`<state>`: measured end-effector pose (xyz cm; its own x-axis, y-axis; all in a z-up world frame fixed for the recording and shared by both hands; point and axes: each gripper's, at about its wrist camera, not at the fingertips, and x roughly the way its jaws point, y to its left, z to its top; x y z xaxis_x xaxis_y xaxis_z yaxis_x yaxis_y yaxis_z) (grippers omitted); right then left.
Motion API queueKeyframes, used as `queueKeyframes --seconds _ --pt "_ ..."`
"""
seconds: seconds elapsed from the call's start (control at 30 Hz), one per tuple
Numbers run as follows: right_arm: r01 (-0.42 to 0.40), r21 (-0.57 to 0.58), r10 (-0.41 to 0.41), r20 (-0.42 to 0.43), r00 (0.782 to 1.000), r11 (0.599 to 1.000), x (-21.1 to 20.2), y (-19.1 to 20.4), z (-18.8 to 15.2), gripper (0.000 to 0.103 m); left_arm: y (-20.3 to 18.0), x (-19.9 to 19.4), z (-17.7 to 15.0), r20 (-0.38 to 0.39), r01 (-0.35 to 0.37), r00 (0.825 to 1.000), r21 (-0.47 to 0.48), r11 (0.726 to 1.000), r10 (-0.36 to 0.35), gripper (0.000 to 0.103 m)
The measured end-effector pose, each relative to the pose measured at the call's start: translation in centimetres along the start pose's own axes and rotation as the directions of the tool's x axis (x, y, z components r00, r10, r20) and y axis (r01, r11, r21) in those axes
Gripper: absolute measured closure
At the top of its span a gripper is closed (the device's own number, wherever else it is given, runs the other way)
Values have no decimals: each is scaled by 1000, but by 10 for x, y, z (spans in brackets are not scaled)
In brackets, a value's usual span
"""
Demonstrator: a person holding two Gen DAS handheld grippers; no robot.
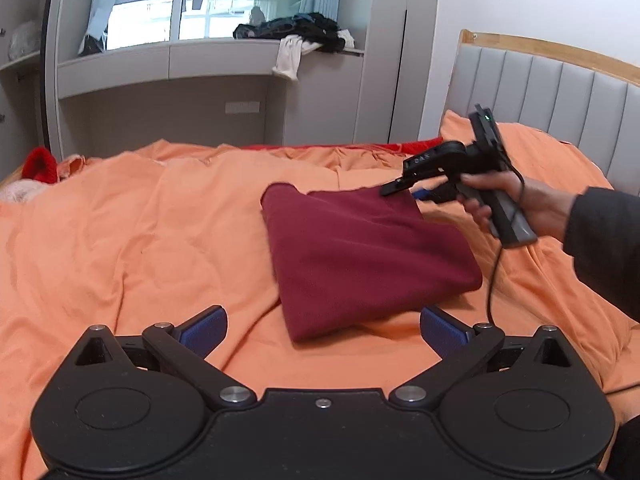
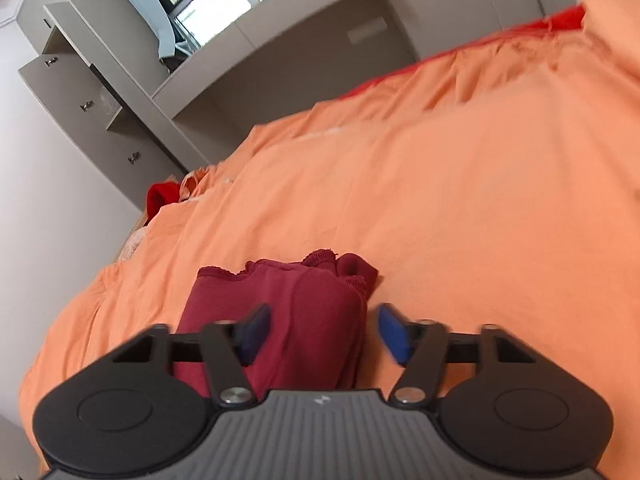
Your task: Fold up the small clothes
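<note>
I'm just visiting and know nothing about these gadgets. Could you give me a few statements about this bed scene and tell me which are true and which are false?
1. The dark red cloth lies folded on the orange cover. True.
2. The left gripper is clamped on the cloth. False: its jaws stand wide open, and the cloth's near corner lies between its pads without touching them.
3. A hand holds the right gripper by its handle over the cloth's far edge. True.
4. The window ledge is bare. False: a pile of dark clothes sits on it.
5. The right gripper's pads press on the cloth. False: they stand apart.
</note>
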<state>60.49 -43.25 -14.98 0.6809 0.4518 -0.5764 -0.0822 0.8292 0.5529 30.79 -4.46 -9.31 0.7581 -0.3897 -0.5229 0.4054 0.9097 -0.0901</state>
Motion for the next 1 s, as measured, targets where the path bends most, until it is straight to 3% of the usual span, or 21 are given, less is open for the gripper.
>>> queueKeyframes --seconds 0.07,0.23,0.3,0.4,0.43,0.47,0.5,0.53,0.63,0.73,0.83,0.9,1.0 --pt "-23 -41 23 14 1000 999 1 5 2 87 4 4 -2 -17 -5 1000 -16 1000 5 1" --pt "-136 -167 153 93 984 976 -13 28 21 90 17 11 -3 -37 -15 999 -62 998 13 1" --pt "-158 -123 171 107 979 980 -10 17 28 90 20 12 -3 -41 -11 999 -83 996 8 1" --pt "-112 -27 113 34 993 993 19 -12 27 90 21 14 -5 -47 -21 999 -81 996 17 1" --pt "-90 15 90 -5 996 996 29 -23 22 89 21 14 -5 -48 -24 999 -76 997 20 1" --pt "-53 42 54 -13 998 998 36 -32 17 82 20 15 -5 -49 -25 999 -69 997 22 1" --pt "-42 72 41 14 999 997 38 -41 12 64 18 15 -4 -49 -25 999 -65 998 22 1" --pt "-64 91 59 55 997 994 33 -45 8 61 17 14 -4 -48 -23 999 -62 998 20 1" --pt "-163 108 149 128 981 981 0 -52 -1 58 17 13 -4 -46 -20 999 -56 998 18 1" --pt "-229 74 223 82 971 971 -34 -47 -21 58 17 12 -3 -41 -13 999 -67 998 10 1" --pt "-233 84 235 -20 972 969 -53 -40 -50 58 17 10 -3 -39 -2 999 -82 997 -1 1" --pt "-248 93 252 -37 967 964 -63 -38 -67 58 15 10 -3 -39 3 999 -80 997 -6 1" --pt "-346 142 354 -31 935 927 -66 -36 -71 59 8 9 -4 -36 2 999 -61 998 -4 1"
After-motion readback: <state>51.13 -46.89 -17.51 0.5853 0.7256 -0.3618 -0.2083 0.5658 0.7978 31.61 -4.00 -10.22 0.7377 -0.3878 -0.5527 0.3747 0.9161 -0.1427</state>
